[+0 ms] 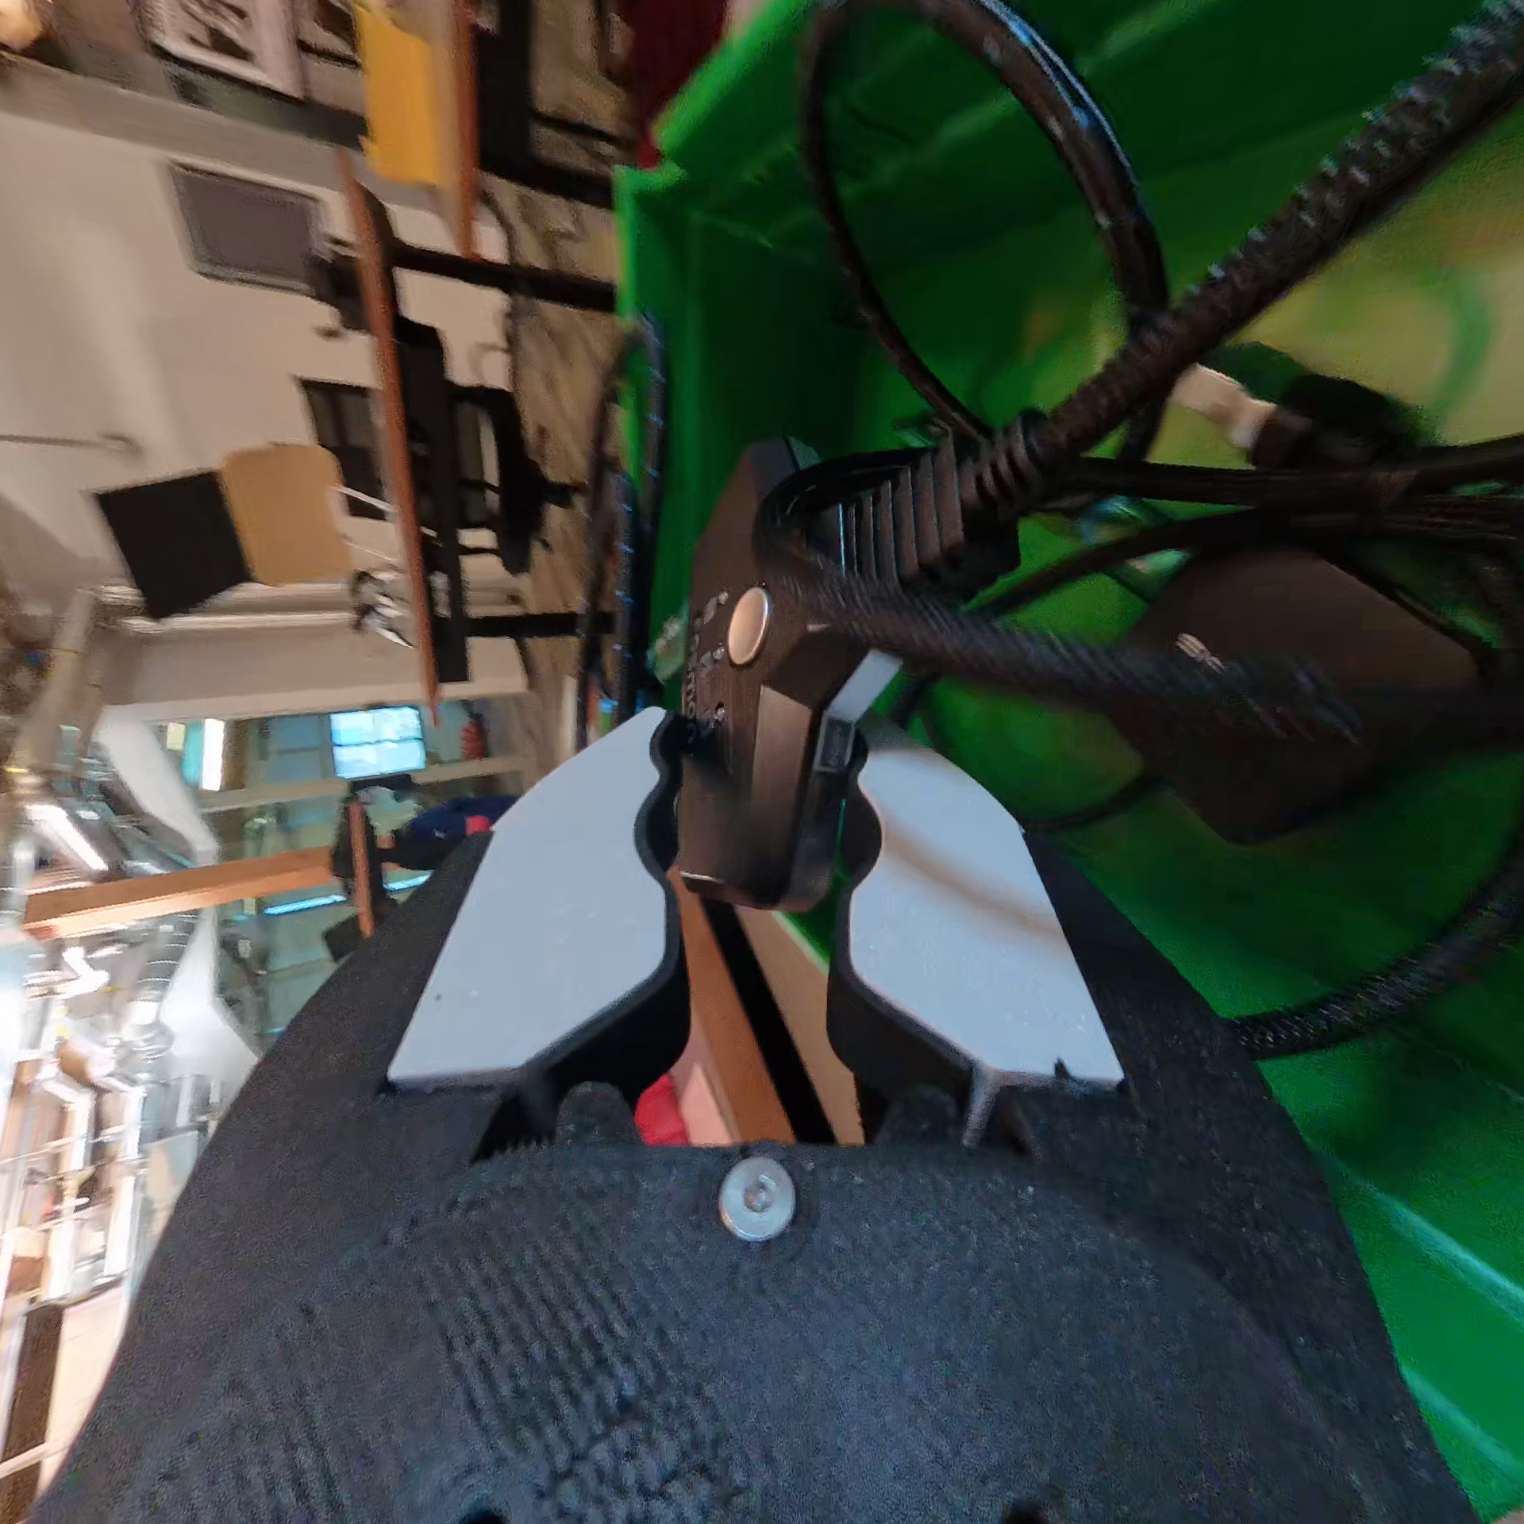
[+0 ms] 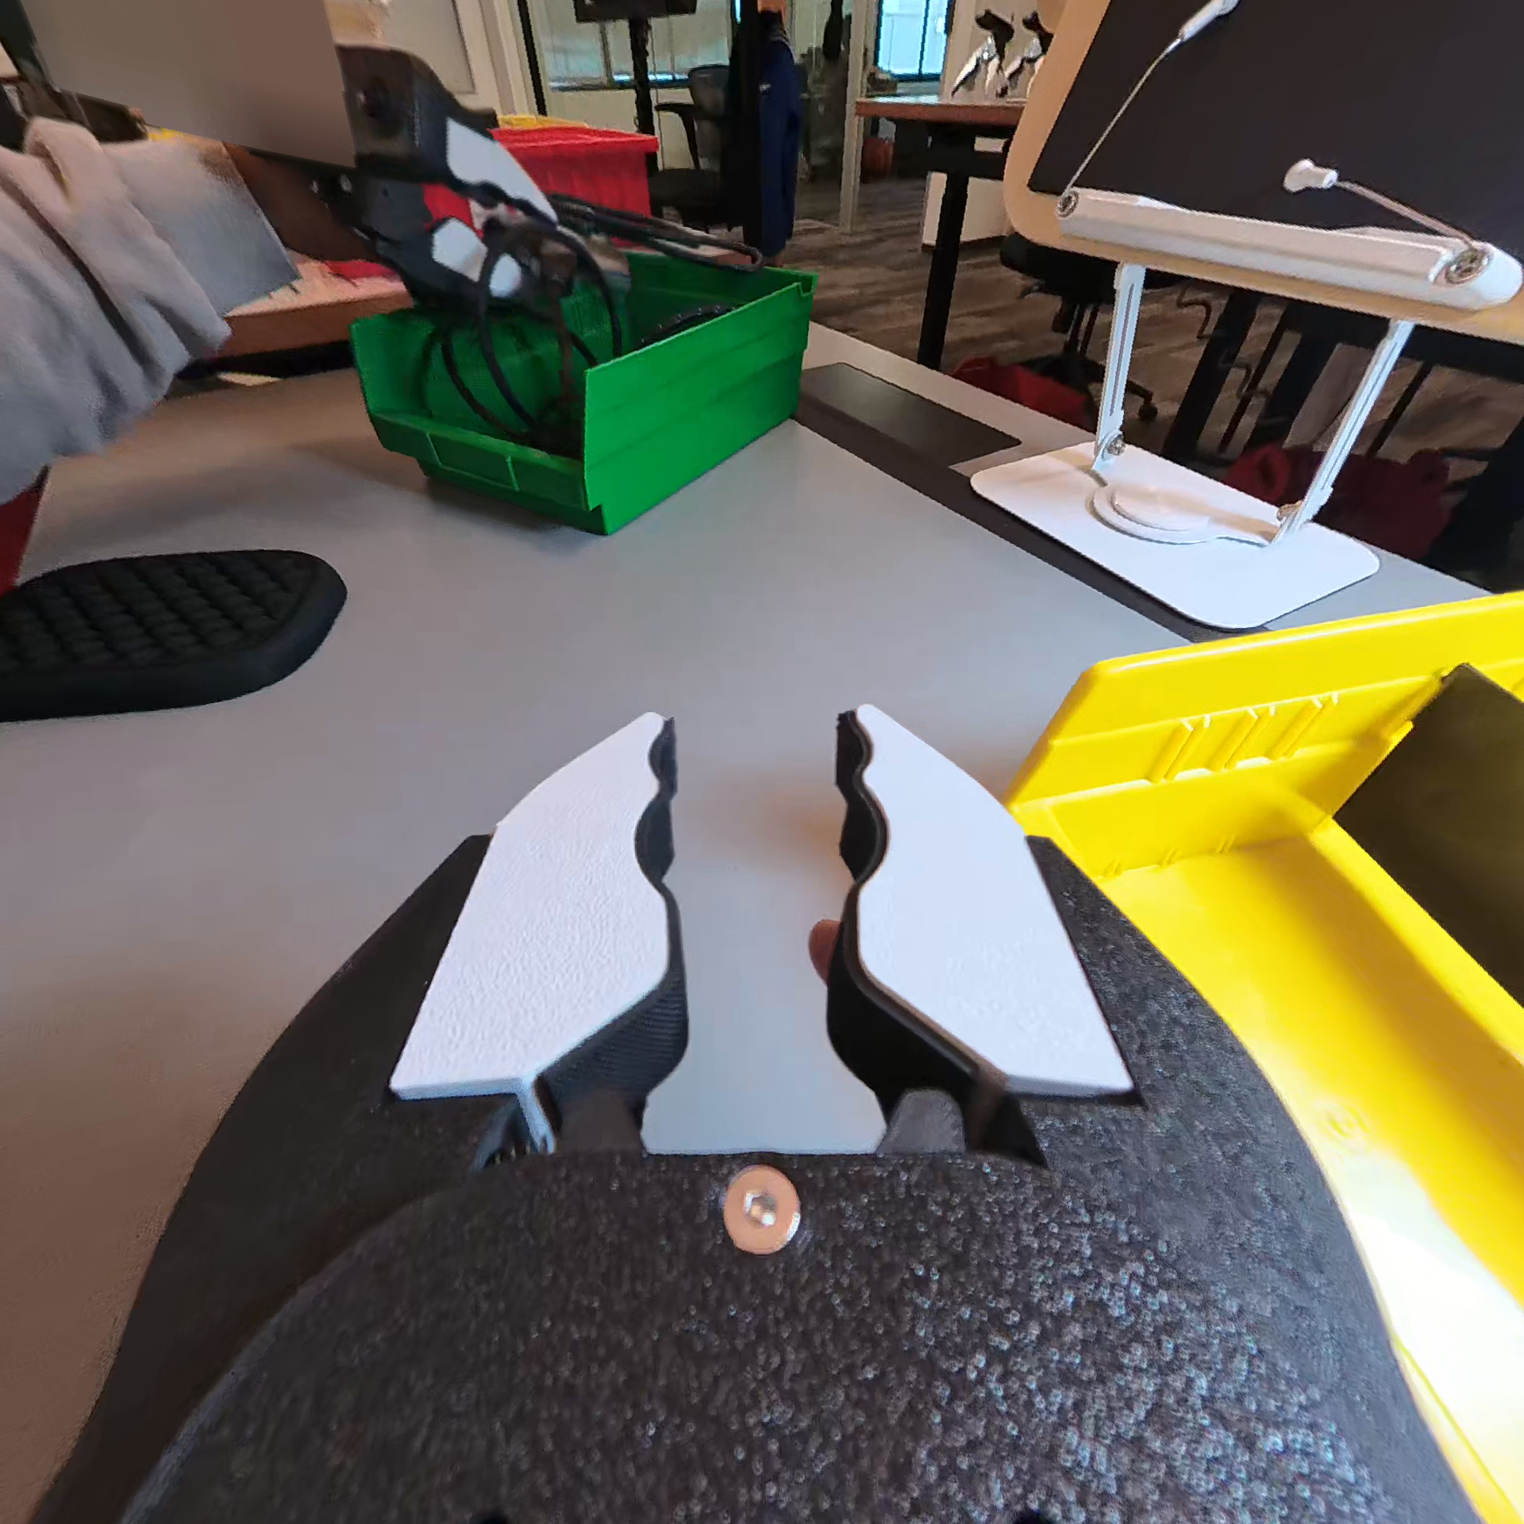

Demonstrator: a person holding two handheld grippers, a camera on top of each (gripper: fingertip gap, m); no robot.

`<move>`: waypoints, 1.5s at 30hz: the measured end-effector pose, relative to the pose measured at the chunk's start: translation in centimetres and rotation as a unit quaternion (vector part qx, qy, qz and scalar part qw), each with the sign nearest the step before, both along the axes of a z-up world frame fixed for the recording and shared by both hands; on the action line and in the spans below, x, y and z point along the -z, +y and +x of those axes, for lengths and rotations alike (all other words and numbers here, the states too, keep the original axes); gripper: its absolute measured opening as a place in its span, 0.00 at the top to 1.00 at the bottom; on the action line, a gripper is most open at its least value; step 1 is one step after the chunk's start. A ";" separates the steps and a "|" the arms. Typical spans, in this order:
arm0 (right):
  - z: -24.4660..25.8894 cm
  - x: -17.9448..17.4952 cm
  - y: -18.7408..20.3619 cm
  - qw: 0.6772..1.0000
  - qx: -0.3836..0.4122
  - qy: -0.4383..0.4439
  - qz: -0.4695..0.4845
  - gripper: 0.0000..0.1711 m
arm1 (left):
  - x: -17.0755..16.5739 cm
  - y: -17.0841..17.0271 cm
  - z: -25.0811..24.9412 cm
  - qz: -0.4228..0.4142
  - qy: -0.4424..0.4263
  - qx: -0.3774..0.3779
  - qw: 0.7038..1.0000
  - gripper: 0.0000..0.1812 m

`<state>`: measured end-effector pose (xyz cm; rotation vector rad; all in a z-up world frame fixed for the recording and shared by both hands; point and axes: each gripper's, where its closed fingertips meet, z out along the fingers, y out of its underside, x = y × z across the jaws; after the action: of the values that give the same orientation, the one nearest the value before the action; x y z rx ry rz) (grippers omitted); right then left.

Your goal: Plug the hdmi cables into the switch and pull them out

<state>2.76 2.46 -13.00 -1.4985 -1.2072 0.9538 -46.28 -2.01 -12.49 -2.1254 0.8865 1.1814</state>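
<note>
My left gripper is shut on a small black HDMI switch with a silver button, held over the green bin. A thick braided HDMI cable and a ribbed plug are attached at the switch's far end. More black cables loop inside the bin. In the right wrist view the left gripper hovers above the green bin with cables hanging. My right gripper is open and empty, low over the grey table.
A yellow bin holding a black flat object sits right beside my right gripper. A white stand with a tilted panel stands at the back right. A black textured pad lies at the left. A grey sleeve reaches in from the left. The gap from one gripper's tips to the other's is roughly 50 centimetres.
</note>
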 end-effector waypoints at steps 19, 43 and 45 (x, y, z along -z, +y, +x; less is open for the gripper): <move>-3.7 -8.4 -3.3 0.989 -0.067 0.106 0.079 0.92 | -23.7 -2.5 10.5 0.357 -0.079 0.182 0.913 0.88; -7.4 -2.9 -7.9 0.988 -0.124 0.050 0.077 0.81 | -6.4 -2.2 37.4 0.117 -0.778 0.357 0.504 0.88; -8.4 -1.8 -8.0 0.990 -0.123 0.044 0.054 0.80 | -6.4 -2.6 38.1 0.114 -0.774 0.365 0.505 0.88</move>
<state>-5.61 -5.55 -11.17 -1.2287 -1.3786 1.0862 -8.21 -4.61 -6.06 -1.3379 0.4403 -1.0305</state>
